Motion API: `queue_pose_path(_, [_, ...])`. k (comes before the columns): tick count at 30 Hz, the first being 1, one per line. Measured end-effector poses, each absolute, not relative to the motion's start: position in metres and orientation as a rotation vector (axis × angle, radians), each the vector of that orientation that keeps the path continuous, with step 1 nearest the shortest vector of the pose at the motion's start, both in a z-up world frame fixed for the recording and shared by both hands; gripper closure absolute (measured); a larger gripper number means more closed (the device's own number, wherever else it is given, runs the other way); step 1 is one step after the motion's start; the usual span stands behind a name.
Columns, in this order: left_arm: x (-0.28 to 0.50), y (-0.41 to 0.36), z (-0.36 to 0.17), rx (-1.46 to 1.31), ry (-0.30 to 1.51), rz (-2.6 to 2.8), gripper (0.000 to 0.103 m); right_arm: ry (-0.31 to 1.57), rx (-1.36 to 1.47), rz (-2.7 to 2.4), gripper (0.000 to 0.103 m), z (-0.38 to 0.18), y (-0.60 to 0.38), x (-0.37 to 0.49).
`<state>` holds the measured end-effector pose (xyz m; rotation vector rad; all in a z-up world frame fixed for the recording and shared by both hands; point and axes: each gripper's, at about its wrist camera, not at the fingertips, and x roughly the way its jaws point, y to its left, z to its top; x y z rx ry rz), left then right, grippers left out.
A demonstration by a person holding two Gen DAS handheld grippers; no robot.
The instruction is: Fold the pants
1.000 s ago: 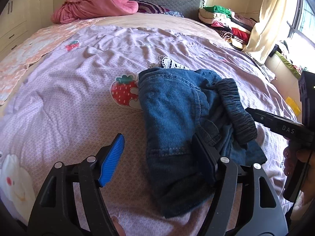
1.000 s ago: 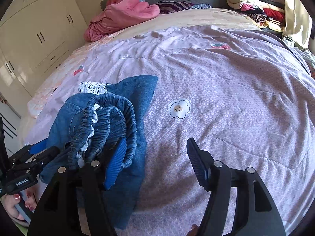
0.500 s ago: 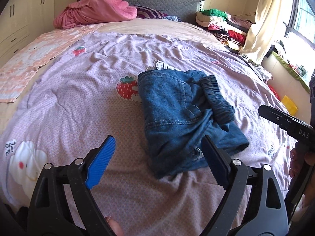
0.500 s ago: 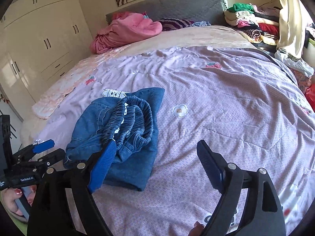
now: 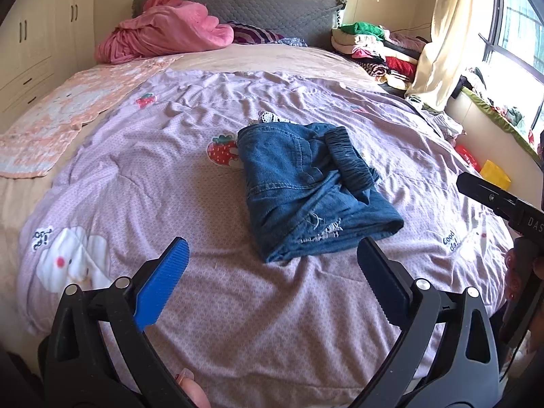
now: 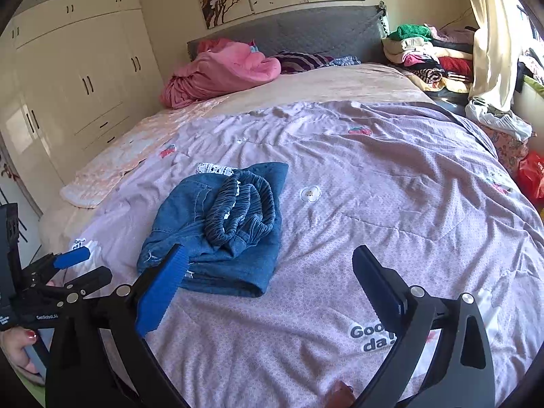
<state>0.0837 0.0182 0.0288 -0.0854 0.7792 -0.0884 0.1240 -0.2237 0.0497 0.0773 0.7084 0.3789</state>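
Left wrist view: folded denim pants on a bed, both tools spread wide and holding nothing.

Item: blue denim pants, folded into a compact bundle, gathered elastic waistband on top, frayed patch near the front fold; lying on the lilac quilt printed with strawberries, near mid-bed. White lace trim shows at the bundle's far edge. Left tool: jaws wide apart, empty, hanging above the quilt just short of the pants' near edge, not touching. Right tool: jaws wide apart, empty, its blue pad in front of the bundle's near corner; contact cannot be told. Surroundings: pink blanket heaped at the grey headboard; stacked clothes beside the curtain; cream wardrobe.
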Motion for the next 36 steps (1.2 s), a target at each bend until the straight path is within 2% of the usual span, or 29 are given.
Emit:
queue_pose_path(14, [0.042,0.014,0.035,-0.068,0.755,-0.087,0.01,0.693,0.059,0.385,0.005,0.048,-0.225,0.064])
queue_pose_path(36, [0.002,0.003,0.007,-0.051,0.814,-0.081,0.01,0.739,0.081,0.352,0.005,0.024,-0.219,0.023])
